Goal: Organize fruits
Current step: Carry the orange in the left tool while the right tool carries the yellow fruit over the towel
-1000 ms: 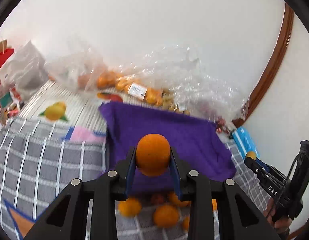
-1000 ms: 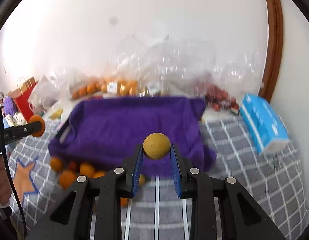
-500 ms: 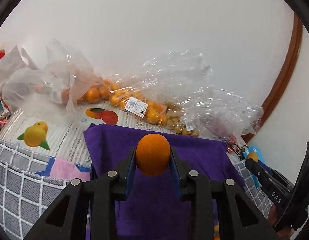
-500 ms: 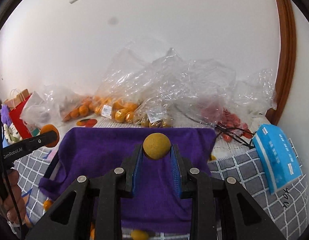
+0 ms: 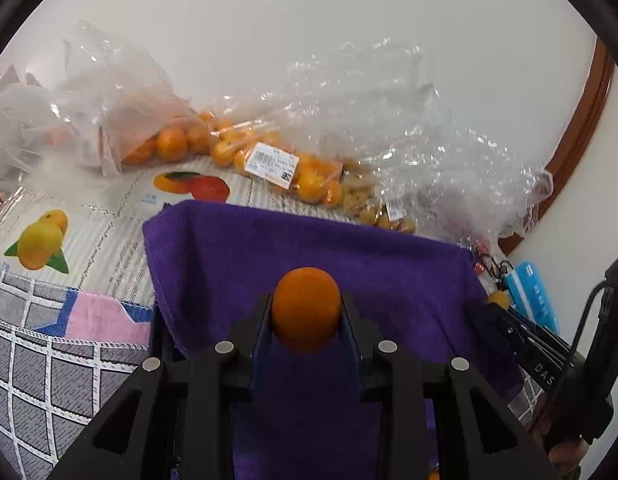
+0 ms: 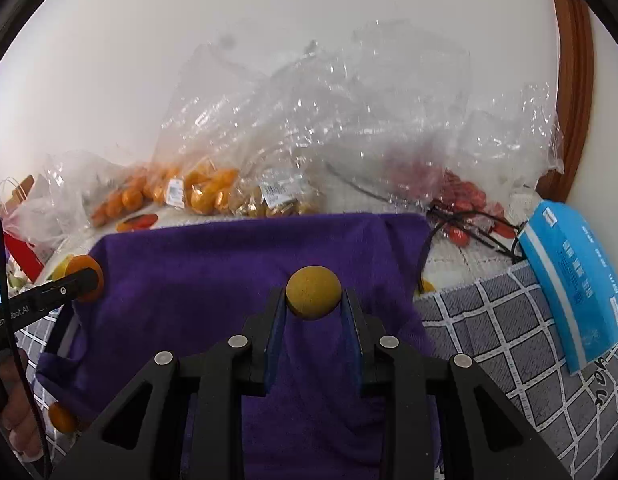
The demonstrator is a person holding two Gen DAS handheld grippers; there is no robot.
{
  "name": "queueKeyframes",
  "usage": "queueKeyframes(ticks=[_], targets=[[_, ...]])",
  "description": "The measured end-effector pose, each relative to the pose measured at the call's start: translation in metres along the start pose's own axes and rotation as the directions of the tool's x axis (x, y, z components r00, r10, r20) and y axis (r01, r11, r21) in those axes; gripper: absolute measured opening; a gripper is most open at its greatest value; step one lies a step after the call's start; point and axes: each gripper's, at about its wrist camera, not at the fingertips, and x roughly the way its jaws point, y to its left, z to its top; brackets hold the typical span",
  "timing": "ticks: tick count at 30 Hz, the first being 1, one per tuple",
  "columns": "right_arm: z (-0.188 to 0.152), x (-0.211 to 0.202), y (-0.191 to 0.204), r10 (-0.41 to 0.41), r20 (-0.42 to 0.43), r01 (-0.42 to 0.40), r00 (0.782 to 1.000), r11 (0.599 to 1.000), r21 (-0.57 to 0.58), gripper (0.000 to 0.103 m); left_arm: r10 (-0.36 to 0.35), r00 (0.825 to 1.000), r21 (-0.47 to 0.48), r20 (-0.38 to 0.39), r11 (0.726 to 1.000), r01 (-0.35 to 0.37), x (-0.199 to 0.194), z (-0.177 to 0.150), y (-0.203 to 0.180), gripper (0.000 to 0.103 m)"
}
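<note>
Purple towel (image 5: 389, 280) draped over a bin on the grey checked bedspread (image 6: 509, 340), white wall behind.
Your left gripper (image 5: 306, 320) pinches a round orange mandarin (image 5: 306, 308) above that towel; your right gripper (image 6: 313, 312) clamps a smaller dull-yellow round fruit (image 6: 313, 298) over it. Beyond lie clear plastic bags of fruit (image 6: 213, 192).

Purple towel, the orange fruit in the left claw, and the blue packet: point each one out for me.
purple towel (image 6: 213, 280): right wrist view, bare upper left area of the cloth.
orange fruit (image 5: 306, 308): left wrist view, middle of its rounded front, between the claw's fingers.
blue packet (image 6: 581, 292): right wrist view, middle of its printed face.
</note>
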Motion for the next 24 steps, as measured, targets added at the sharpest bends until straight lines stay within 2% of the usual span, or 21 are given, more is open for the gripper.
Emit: queueKeyframes(ticks=[5,24], targets=[[-0.004,0.012,-0.001,-0.006,-0.036,0.006,0.999,1.000,0.005,0.028,0.023,1.000,0.037,-0.021,0.999,-0.022,0.005,-0.002,-0.005,0.030],[-0.014,0.033,0.004,-0.010,-0.115,0.008,0.993,1.000,-0.018,0.028,0.038,0.994,0.022,-0.103,0.999,-0.036,0.019,-0.004,0.000,0.030]])
